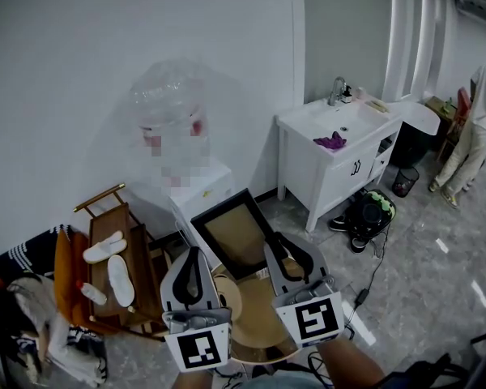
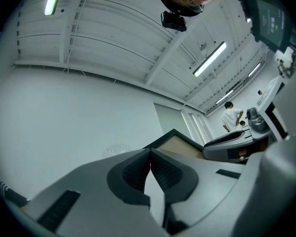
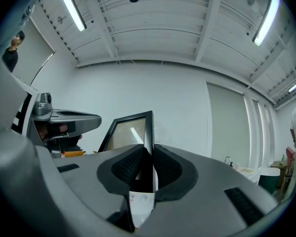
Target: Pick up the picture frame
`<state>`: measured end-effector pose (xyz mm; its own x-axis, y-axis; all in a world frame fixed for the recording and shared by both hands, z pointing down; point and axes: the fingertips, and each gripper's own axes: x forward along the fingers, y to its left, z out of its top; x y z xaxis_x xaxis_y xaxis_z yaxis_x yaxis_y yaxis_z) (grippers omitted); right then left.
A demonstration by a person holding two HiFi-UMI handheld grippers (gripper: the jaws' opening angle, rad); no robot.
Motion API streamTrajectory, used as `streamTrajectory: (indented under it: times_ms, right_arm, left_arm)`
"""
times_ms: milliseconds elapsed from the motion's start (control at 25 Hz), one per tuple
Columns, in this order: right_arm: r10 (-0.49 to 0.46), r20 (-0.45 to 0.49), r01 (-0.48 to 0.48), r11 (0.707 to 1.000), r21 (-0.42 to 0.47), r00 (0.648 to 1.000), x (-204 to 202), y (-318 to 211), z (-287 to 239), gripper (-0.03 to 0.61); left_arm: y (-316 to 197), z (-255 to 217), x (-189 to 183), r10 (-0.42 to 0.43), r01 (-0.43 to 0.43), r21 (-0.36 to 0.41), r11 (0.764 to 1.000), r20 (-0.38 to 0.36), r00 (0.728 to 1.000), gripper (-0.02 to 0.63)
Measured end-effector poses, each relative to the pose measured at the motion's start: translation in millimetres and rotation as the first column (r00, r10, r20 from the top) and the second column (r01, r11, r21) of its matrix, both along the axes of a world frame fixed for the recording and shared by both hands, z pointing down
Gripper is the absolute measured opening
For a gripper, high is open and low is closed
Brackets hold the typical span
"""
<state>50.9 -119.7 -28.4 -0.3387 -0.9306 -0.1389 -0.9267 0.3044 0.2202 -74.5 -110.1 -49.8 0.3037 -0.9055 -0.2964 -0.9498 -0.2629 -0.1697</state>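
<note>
**Right gripper (image 3: 147,154) jaws pinch the picture frame (image 3: 130,130); left gripper (image 2: 150,154) jaws are pressed together on nothing**

Seen from the right gripper view, the two ribbed black pads are clamped on the frame's right-hand edge, one pad against each face. The black-bordered frame rises above the jaws, its brownish panel facing left. A white tag hangs below the pinch point.

Seen from the left gripper view, the jaw tips touch each other and nothing sits between them. One corner of the picture frame (image 2: 180,143) shows just beyond them, to the right.

From the head view, both grippers sit low in the middle, the left gripper (image 1: 193,270) just beside the right gripper (image 1: 285,250). The picture frame (image 1: 235,233) stands tilted between and above them, its lower part hidden behind the grippers. A round tan object (image 1: 259,318) lies beneath. To the left, a wooden rack (image 1: 117,217) holds white slippers (image 1: 104,247). To the right, well apart, a white vanity cabinet (image 1: 340,168) carries a faucet (image 1: 338,90) and a purple cloth (image 1: 330,142). A person (image 1: 479,128) stands at the far right.
</note>
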Motion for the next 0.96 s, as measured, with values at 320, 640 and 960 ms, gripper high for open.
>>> streamTrajectory:
  times_ms: [320,640,960]
  right_arm:
    - [0.012,0.007,-0.012,1.0,0.002,1.0,-1.7,6.3,2.1,0.081]
    - [0.01,0.004,-0.01,1.0,-0.002,1.0,-2.9,3.3,4.6,0.081]
    - [0.007,0.005,-0.007,1.0,0.003,1.0,-1.7,4.5,4.9,0.081]
  left_arm:
    - [5.5,2.9,-3.0,0.008,-0.008,0.002,1.0,-0.007,1.0,0.015]
    - [3.3,6.7,-4.3,0.005,-0.005,0.002,1.0,-0.007,1.0,0.015]
    - [4.5,7.1,-2.9,0.004,-0.004,0.007,1.0,-0.005,1.0,0.015]
